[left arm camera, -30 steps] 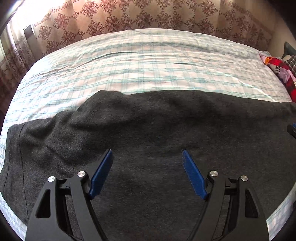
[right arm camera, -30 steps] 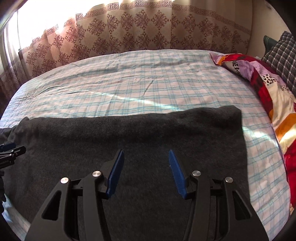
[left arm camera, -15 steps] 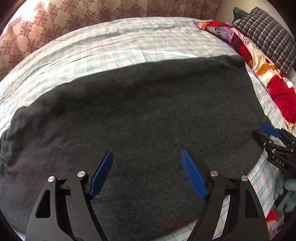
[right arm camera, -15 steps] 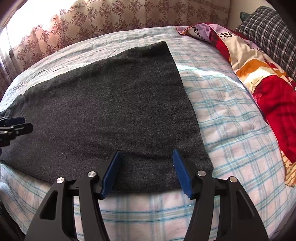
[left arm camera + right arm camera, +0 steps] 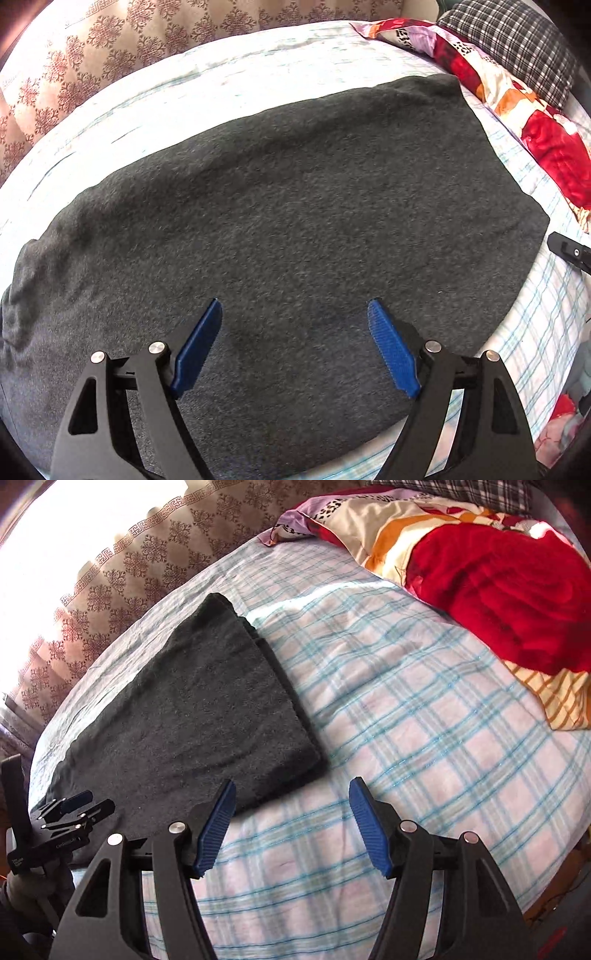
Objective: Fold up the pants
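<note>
My left gripper (image 5: 294,310) is opening, empty, above the pants (image 5: 295,221); my right gripper (image 5: 290,790) is released. I should pinch both hem corners evenly.

Plenty of room over the bed: checked sheet (image 5: 424,738) lay bare to the right of the pants (image 5: 295,206) & beyond them up to the curtain (image 5: 155,561). Rumpled red/orange quilt (image 5: 491,583) & a plaid pillow (image 5: 517,40) blocked the far right side. My right gripper (image 5: 290,827) hung over bare sheet, nothing betw. its fingers.
</note>
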Tool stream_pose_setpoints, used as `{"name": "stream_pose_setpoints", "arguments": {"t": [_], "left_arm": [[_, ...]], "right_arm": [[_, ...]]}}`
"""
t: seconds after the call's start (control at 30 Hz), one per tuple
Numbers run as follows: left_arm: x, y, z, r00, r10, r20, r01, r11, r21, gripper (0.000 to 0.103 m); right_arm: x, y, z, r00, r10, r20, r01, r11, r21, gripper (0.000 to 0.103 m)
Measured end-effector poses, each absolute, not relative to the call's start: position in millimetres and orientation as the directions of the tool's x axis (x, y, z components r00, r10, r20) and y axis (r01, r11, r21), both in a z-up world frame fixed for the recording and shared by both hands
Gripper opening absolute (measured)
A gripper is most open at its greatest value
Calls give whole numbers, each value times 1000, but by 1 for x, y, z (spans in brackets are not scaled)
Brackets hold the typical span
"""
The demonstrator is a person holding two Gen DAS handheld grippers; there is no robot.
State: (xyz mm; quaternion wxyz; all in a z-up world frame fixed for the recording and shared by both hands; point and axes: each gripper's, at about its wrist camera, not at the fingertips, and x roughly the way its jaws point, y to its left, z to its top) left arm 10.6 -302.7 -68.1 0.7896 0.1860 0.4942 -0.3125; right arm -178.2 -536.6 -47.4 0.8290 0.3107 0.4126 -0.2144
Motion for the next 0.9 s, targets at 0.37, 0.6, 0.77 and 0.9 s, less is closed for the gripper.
{"name": "stream_pose_setpoints", "arguments": {"t": [0.37,0.6,0.77,0.9], "left_arm": [[15,-300,-78,298,-300,-906,649,760,-38,84],[11,-298,-81,291,-310,-905,657,753,-46,87],[15,-302,-83,292,-307,-906,661,749,-41,89],[17,-305,-83,288,-311,-905,661,749,-47,89]], "right_arm": [[-155,-551,-66,607,-44,-794,658,589,470,65],[-161,-558,-64,694,-4,-720,626,498,600,52],[-158,-557,-69,679,-21,-734,648,488,585,47],[-162,-563,-70,606,-143,-782,750,431,502,33]]}}
